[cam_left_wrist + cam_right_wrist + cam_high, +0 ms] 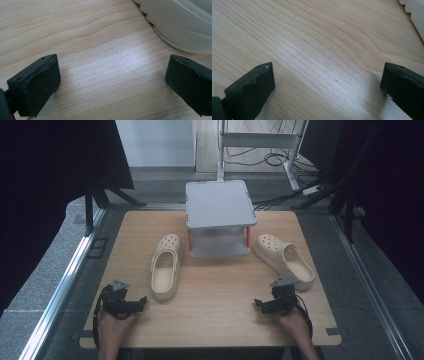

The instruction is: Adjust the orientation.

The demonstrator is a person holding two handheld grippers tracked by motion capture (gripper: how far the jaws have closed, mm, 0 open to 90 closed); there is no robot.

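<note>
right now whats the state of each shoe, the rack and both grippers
left shoe: upright on its sole, toe toward the rack, untouched
right shoe: upright on its sole, angled, toe toward the rack, untouched
rack: standing at the table's far edge, both shelves bare
left gripper: jaws open, holding nothing, low over the table
right gripper: jaws open, holding nothing, low over the table

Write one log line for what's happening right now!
left gripper: open, empty | right gripper: open, empty | left shoe, right shoe: on table beside shelf, untouched
</note>
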